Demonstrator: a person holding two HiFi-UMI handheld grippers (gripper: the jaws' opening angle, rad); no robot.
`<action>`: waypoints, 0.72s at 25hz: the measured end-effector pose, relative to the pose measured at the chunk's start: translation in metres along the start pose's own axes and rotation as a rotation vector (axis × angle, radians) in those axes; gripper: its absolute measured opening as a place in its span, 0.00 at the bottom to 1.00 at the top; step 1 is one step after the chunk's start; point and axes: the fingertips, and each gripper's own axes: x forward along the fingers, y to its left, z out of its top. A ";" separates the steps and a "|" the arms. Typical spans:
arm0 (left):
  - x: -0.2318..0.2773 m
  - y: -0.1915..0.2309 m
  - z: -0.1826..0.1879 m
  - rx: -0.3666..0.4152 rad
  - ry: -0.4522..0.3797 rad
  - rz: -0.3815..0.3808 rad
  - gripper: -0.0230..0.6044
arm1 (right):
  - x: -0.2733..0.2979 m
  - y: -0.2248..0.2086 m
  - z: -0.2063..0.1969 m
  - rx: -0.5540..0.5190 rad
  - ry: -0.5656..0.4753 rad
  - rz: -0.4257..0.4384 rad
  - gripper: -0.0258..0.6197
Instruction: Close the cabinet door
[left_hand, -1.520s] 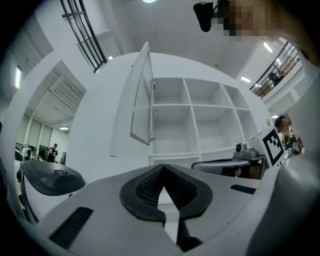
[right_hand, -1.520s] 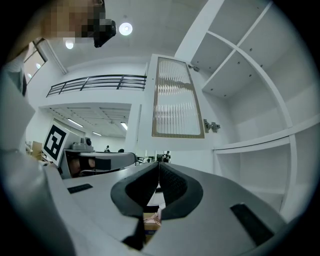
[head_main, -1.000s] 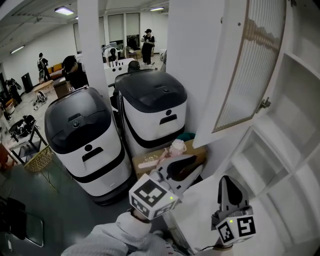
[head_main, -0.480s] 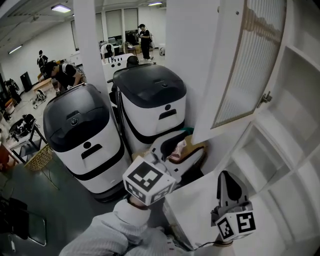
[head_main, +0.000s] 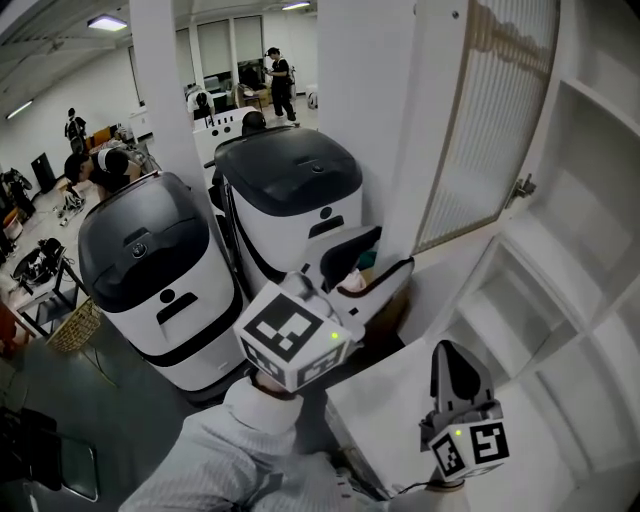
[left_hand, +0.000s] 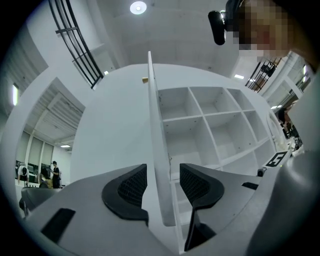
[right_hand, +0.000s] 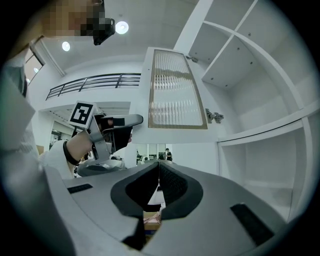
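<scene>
The cabinet door (head_main: 480, 130), a white frame round ribbed glass, hangs open from its hinge (head_main: 519, 187) on the white shelf cabinet (head_main: 590, 230). My left gripper (head_main: 392, 250) is raised to the door's lower free corner. In the left gripper view the door's edge (left_hand: 156, 125) stands between the two pads of the left gripper (left_hand: 162, 175) with a gap on each side; the jaws are closing. My right gripper (head_main: 450, 348) hovers low in front of the shelves, shut with nothing in it (right_hand: 159, 167). The right gripper view shows the door (right_hand: 176, 92) above and the left gripper (right_hand: 122, 122) below it.
Two black-topped white machines (head_main: 150, 270) (head_main: 290, 195) stand on the floor left of the cabinet. A white pillar (head_main: 160, 90) rises behind them. A white counter (head_main: 390, 400) runs below the shelves. People stand in the room's far part (head_main: 275, 75).
My left gripper has risen towards the door's lower corner and its jaws have spread wide. The right gripper has stayed where it was.
</scene>
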 end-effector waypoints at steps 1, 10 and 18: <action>0.001 0.000 0.002 0.004 -0.003 -0.002 0.36 | -0.001 -0.002 0.000 -0.001 0.001 -0.007 0.06; 0.003 -0.001 0.004 -0.107 -0.022 -0.067 0.17 | -0.004 -0.005 -0.005 -0.006 0.028 -0.063 0.06; 0.003 -0.007 0.004 -0.136 -0.011 -0.098 0.16 | -0.012 -0.008 -0.019 0.006 0.071 -0.149 0.06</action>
